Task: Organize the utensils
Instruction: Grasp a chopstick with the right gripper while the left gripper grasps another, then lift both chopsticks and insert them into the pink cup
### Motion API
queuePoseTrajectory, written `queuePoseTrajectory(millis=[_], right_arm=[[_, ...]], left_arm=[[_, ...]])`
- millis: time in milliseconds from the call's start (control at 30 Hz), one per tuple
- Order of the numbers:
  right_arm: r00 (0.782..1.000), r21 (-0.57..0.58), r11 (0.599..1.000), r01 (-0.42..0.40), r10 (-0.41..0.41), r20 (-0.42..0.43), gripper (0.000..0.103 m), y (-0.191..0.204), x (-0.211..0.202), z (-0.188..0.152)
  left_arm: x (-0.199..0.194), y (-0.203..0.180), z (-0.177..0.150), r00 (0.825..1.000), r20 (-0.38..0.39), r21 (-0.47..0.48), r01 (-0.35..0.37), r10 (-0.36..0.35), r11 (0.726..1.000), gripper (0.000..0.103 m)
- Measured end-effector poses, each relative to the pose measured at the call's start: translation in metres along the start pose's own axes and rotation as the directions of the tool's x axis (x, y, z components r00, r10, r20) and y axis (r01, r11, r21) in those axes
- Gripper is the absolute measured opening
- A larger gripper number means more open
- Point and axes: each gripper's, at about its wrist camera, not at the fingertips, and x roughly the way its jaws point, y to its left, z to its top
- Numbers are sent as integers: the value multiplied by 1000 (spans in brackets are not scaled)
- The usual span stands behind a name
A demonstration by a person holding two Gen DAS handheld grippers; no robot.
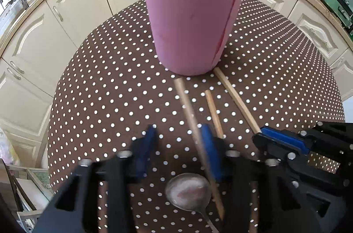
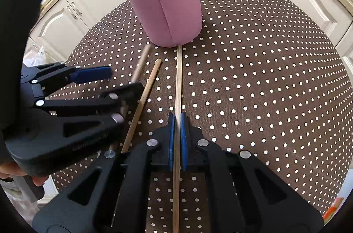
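Evidently, with the right gripper (image 2: pixel 177 140) clamped on a thin chopstick (image 2: pixel 178 83) reaching twelve o'clock to the pink holder (image 2: pixel 163 1), and the left gripper (image 1: pixel 178 151) gaping around a thicker stick (image 1: pixel 189 114), that stick could be knocked aside.

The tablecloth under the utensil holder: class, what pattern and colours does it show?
Brown tablecloth with small white polka dots; the right wrist view shows it best.

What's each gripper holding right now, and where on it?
Right gripper is clamped on a thin wooden chopstick, partway along its length. Left gripper holds nothing: a wooden stick lies beside one finger, but the pads aren't pressing on it.
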Motion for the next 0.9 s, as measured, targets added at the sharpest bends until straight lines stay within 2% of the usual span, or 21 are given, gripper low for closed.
queuePoseTrajectory(millis=[33,67,100,167,300,400,600,767,900], right_arm=[[1000,3,1000,-4,4,1,6,-1,1,0],[1000,4,1000,-5,5,4,6,-2,1,0],[1000,6,1000,-5,4,7,6,-2,1,0],[1000,11,1000,-6,6,16,6,-4,1,0],[999,19,1000,-18,17,50,6,-1,-9,-11],[996,29,999,-35,32,87,6,0,-24,-20],[975,43,995,-94,83,205,6,-3,-54,-29],[942,28,991,-134,119,314,6,-2,-85,-36],[907,11,987,-162,145,396,6,1,-107,-36]], left_arm=[[-1,-1,0,1000,2,1,5,-5,1000,24],[-1,-3,1,1000,4,1,11,-11,1000,13],[0,-5,3,1000,8,-2,15,-15,1000,11],[1,-8,2,999,27,-8,25,-25,1000,10],[-7,4,-5,993,76,-48,92,-88,995,8],[-26,2,-10,983,145,-48,124,-115,991,6],[-74,-5,-22,946,288,-10,156,-146,988,5],[-122,-4,-38,891,418,27,185,-179,982,5],[-146,-10,-41,849,500,67,160,-171,985,5]])
